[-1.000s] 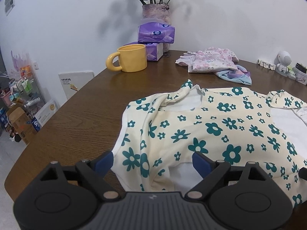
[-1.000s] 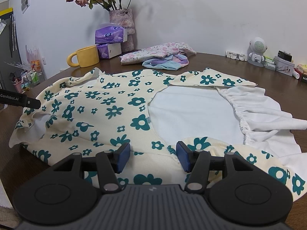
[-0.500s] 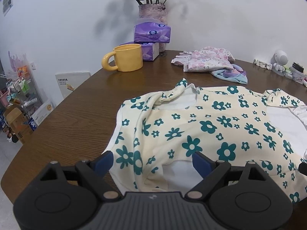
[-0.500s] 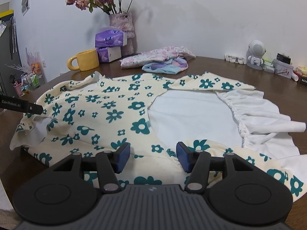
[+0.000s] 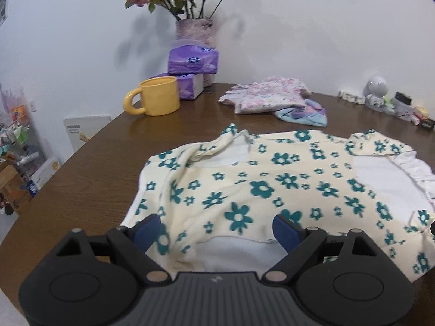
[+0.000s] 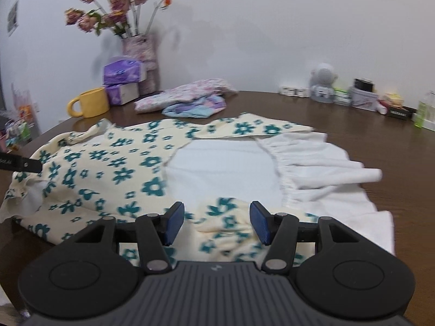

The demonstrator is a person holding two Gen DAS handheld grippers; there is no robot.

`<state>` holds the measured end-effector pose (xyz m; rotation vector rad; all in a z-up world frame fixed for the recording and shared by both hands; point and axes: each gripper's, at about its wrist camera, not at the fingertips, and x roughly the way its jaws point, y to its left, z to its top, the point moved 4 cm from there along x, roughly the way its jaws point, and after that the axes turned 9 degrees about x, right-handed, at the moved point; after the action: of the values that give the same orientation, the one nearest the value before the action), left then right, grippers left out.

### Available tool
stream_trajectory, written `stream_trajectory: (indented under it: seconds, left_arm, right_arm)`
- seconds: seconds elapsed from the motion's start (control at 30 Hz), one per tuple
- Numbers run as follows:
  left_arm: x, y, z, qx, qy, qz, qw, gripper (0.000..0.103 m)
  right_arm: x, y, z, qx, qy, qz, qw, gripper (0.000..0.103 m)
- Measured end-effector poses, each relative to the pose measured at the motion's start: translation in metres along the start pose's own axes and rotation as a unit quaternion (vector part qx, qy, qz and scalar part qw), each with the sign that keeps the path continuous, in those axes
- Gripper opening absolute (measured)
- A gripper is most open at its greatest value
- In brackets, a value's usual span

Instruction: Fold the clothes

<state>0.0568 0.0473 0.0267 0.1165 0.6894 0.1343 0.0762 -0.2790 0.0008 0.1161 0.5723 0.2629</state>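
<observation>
Lying flat, floral garment (image 5: 261,187), bare table (image 5: 108,168) leftward

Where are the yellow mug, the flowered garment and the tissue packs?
Yellow mug (image 5: 160,96), left wrist view, on its side wall.
Flowered garment (image 5: 261,187), left wrist view, on its printed middle.
Tissue packs (image 6: 122,72), right wrist view, on the top pack.

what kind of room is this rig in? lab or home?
Most likely a home, at a dining-type wooden table. Signs: a vase of flowers, a yellow mug beside tissue packs, and household clutter along the wall.
</observation>
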Motion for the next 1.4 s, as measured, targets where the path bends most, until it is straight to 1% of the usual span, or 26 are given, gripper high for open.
stream_trajectory:
  seconds: [0.2, 0.3, 0.37, 0.47, 0.57, 0.67, 0.77, 0.8, 0.83, 0.93, 0.97, 1.0, 1.07, 1.17, 1.3, 1.33, 1.4]
  left_arm:
    - [-0.003, -0.014, 0.002, 0.016, -0.008, -0.025, 0.9995, 0.089]
    - [-0.006, -0.025, 0.003, 0.033, -0.014, -0.042, 0.9985, 0.089]
    - [-0.008, -0.032, 0.003, 0.045, -0.018, -0.052, 0.9974, 0.088]
    - [-0.005, -0.039, -0.001, 0.056, -0.014, -0.063, 0.9964, 0.086]
    - [-0.003, -0.047, -0.005, 0.066, -0.01, -0.073, 0.9951, 0.085]
    - [0.0, -0.054, -0.009, 0.076, -0.006, -0.083, 0.9936, 0.084]
    - [0.003, -0.059, -0.012, 0.085, 0.0, -0.091, 0.9922, 0.077]
    - [0.005, -0.06, -0.013, 0.087, 0.002, -0.093, 0.9919, 0.075]
    - [0.006, -0.06, -0.014, 0.089, 0.004, -0.094, 0.9915, 0.071]
    - [0.01, -0.062, -0.018, 0.093, 0.016, -0.099, 0.9906, 0.065]
    - [0.011, -0.062, -0.019, 0.095, 0.021, -0.098, 0.9905, 0.063]
    - [0.013, -0.062, -0.02, 0.096, 0.025, -0.097, 0.9903, 0.062]
    - [0.013, -0.06, -0.022, 0.09, 0.026, -0.099, 0.9906, 0.062]
    - [0.014, -0.056, -0.023, 0.084, 0.026, -0.099, 0.9912, 0.064]
    - [0.014, -0.052, -0.023, 0.077, 0.024, -0.098, 0.9919, 0.064]
    - [0.013, -0.051, -0.023, 0.077, 0.023, -0.098, 0.9919, 0.063]
    - [0.01, -0.049, -0.022, 0.078, 0.015, -0.097, 0.9921, 0.062]
  right_arm:
    - [-0.018, -0.026, 0.0, 0.02, -0.016, -0.038, 0.999, 0.055]
    - [-0.025, -0.038, -0.002, 0.029, -0.02, -0.052, 0.998, 0.055]
    - [-0.027, -0.046, -0.003, 0.035, -0.022, -0.06, 0.997, 0.054]
    - [-0.028, -0.059, -0.003, 0.044, -0.023, -0.074, 0.996, 0.054]
    - [-0.025, -0.074, 0.001, 0.051, -0.025, -0.092, 0.994, 0.054]
    - [-0.018, -0.085, 0.003, 0.058, -0.016, -0.093, 0.994, 0.054]
    - [-0.007, -0.085, 0.001, 0.056, 0.008, -0.069, 0.996, 0.053]
    - [-0.004, -0.084, 0.0, 0.051, 0.016, -0.066, 0.996, 0.051]
    - [-0.001, -0.083, -0.001, 0.046, 0.022, -0.064, 0.997, 0.049]
    - [0.005, -0.082, -0.004, 0.037, 0.035, -0.058, 0.997, 0.031]
    - [0.006, -0.082, -0.004, 0.036, 0.038, -0.053, 0.997, 0.022]
    - [0.007, -0.083, -0.004, 0.034, 0.039, -0.051, 0.997, 0.018]
    - [0.007, -0.086, -0.002, 0.035, 0.041, -0.053, 0.997, 0.013]
    - [0.006, -0.092, -0.001, 0.045, 0.048, -0.054, 0.996, 0.011]
    - [0.006, -0.089, -0.001, 0.034, 0.051, -0.065, 0.996, 0.011]
    - [0.006, -0.088, 0.0, 0.034, 0.051, -0.067, 0.996, 0.011]
    - [0.004, -0.088, 0.004, 0.055, 0.048, -0.062, 0.995, 0.012]
